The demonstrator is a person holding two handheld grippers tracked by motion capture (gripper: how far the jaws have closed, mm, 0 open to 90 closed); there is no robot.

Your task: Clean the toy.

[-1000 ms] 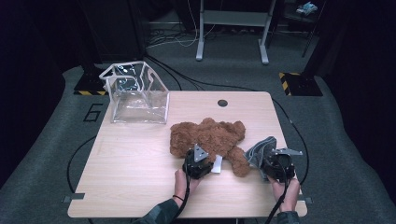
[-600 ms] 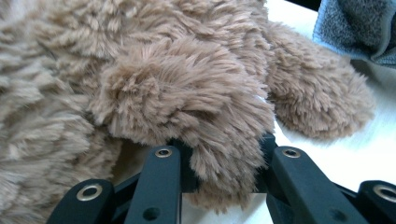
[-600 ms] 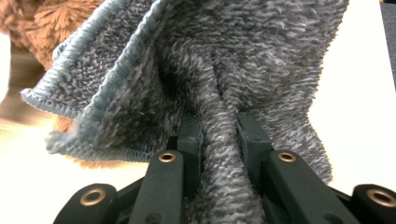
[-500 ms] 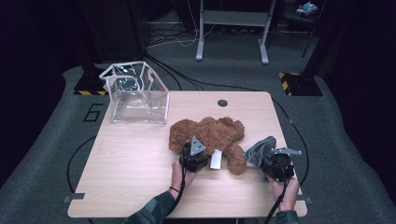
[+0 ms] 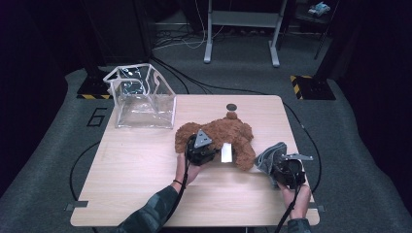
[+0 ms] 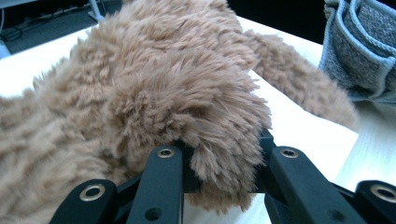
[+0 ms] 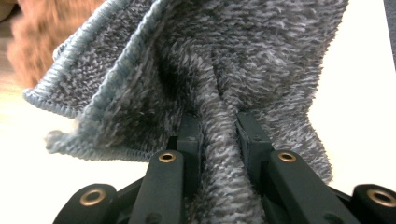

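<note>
At frame centre, left gripper [image 5: 210, 143] clamps the bear [image 5: 228, 133], right gripper [image 5: 279, 167] the cloth [image 5: 270, 156] — dressing not yet begun.

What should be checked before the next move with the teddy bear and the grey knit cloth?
1. Left hand-held gripper shut on the teddy bear: ok, fur bunched between the jaws.
2. Right hand-held gripper shut on the grey knit cloth: ok, a fold is pinched.
3. Bear's white tag free: ok.
4. Clear plastic bin upright and open: ok.
5. Cloth apart from the bear: cannot tell.
6. Table between bear and bin free: ok.
</note>
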